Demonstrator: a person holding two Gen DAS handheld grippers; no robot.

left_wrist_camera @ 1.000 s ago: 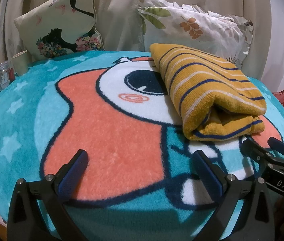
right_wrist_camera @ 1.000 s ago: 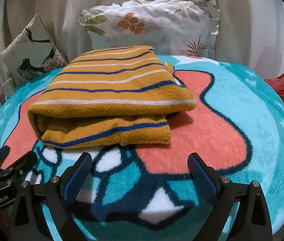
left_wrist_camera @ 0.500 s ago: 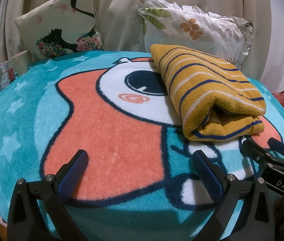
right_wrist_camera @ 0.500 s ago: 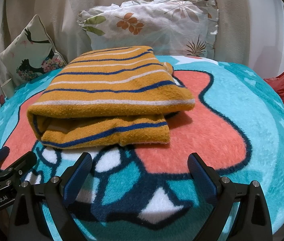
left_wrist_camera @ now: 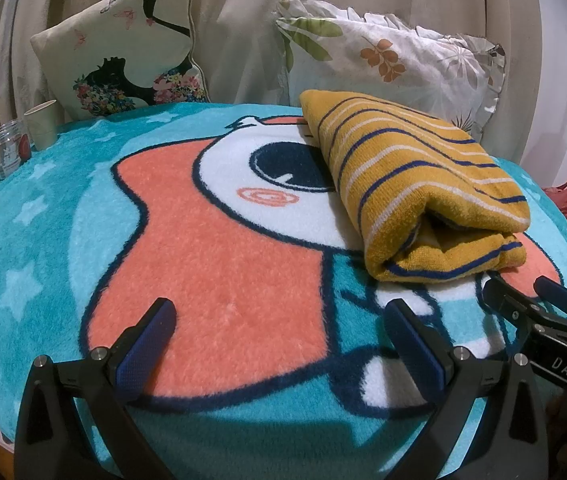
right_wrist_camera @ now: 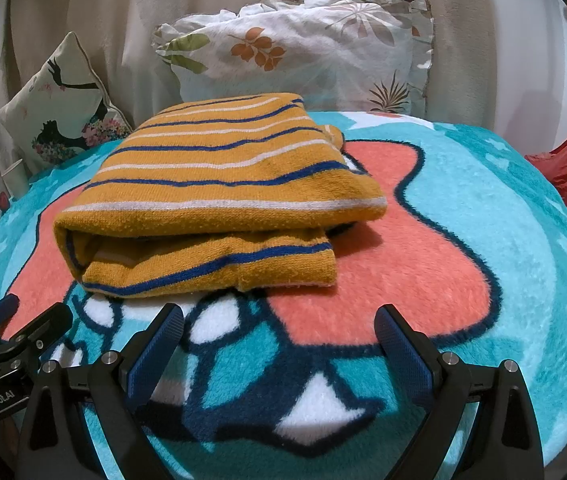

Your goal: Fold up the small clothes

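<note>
The mustard striped garment (right_wrist_camera: pixel 219 196) sits folded on the teal cartoon blanket (left_wrist_camera: pixel 211 264), right ahead of the right gripper (right_wrist_camera: pixel 279 336) and off to the front-right of the left gripper (left_wrist_camera: pixel 279 328). Both have their 2 fingers spread wide, holding nothing.

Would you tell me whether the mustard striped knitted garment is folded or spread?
Folded: the mustard striped knitted garment lies doubled in stacked layers on the blanket.

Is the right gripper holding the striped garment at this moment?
No, the right gripper is open and empty, short of the folded garment.
</note>
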